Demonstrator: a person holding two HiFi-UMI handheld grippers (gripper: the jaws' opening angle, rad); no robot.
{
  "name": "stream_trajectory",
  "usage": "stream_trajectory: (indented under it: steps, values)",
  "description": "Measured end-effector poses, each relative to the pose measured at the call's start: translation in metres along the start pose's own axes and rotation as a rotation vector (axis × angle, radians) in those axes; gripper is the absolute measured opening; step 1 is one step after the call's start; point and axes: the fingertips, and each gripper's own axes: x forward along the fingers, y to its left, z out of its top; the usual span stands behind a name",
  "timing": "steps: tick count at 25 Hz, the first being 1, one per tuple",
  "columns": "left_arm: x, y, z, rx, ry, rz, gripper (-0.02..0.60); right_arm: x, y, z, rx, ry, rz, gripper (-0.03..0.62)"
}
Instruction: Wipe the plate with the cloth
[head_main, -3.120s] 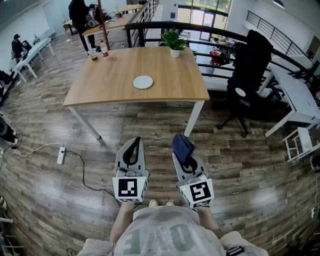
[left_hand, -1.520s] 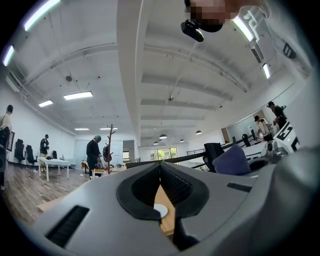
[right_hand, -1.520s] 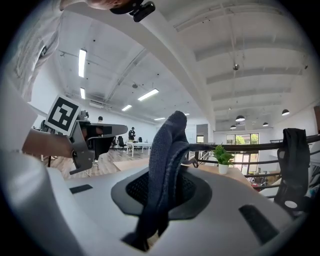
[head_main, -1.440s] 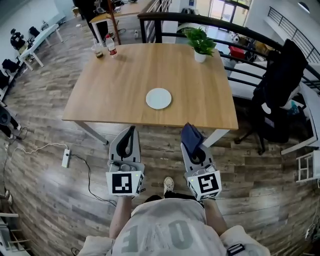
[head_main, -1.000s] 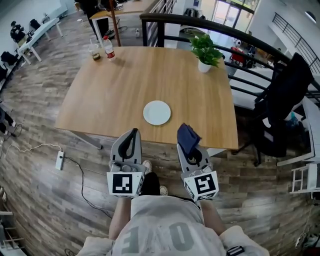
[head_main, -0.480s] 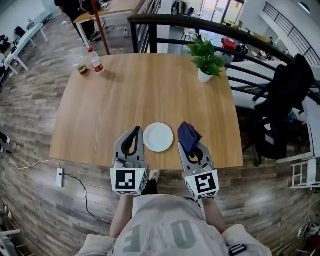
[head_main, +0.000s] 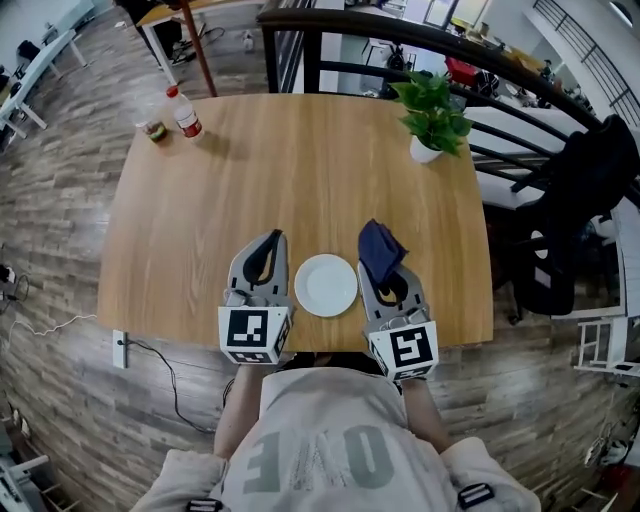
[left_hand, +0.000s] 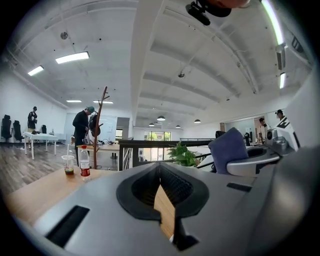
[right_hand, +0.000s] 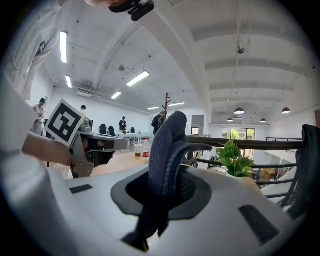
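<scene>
A white round plate (head_main: 326, 285) lies on the wooden table (head_main: 300, 170) near its front edge. Left of the plate, my left gripper (head_main: 271, 242) is held level, shut and empty; in the left gripper view (left_hand: 161, 181) its jaws meet with only table wood showing behind them. On the plate's right, my right gripper (head_main: 385, 272) is shut on a dark blue cloth (head_main: 380, 250). The bunched cloth (right_hand: 167, 145) stands up out of that gripper's closed jaws in the right gripper view. Both grippers hover above the table, apart from the plate.
A potted plant (head_main: 432, 115) stands at the table's far right. A water bottle (head_main: 183, 112) and a cup (head_main: 153, 130) stand at the far left corner. A black railing (head_main: 400, 40) runs behind the table, and a dark office chair (head_main: 585, 190) is on the right.
The table and plate have come much closer. Both grippers moved forward from over the floor to over the table's front edge, one on each side of the plate. The cloth stays held.
</scene>
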Motion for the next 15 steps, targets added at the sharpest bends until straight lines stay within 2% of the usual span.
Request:
stream_trajectory:
  steps: [6, 9, 10, 12, 15]
  values:
    - [0.025, -0.004, -0.02, -0.056, 0.087, 0.02, 0.006, 0.01, -0.024, -0.008, 0.002, 0.038, 0.026, 0.06]
    - [0.028, -0.005, -0.044, -0.133, 0.16, 0.038, 0.008, 0.011, -0.031, -0.016, -0.001, 0.049, 0.047, 0.06]
    - [0.027, -0.005, -0.056, -0.169, 0.195, 0.038, 0.021, 0.011, -0.032, -0.02, -0.001, 0.057, 0.057, 0.06]
    - [0.026, -0.006, -0.086, -0.243, 0.287, 0.032, 0.128, 0.012, -0.033, -0.028, -0.005, 0.073, 0.081, 0.06]
    - [0.015, -0.008, -0.139, -0.35, 0.449, 0.052, 0.149, 0.012, -0.032, -0.044, -0.007, 0.112, 0.118, 0.06]
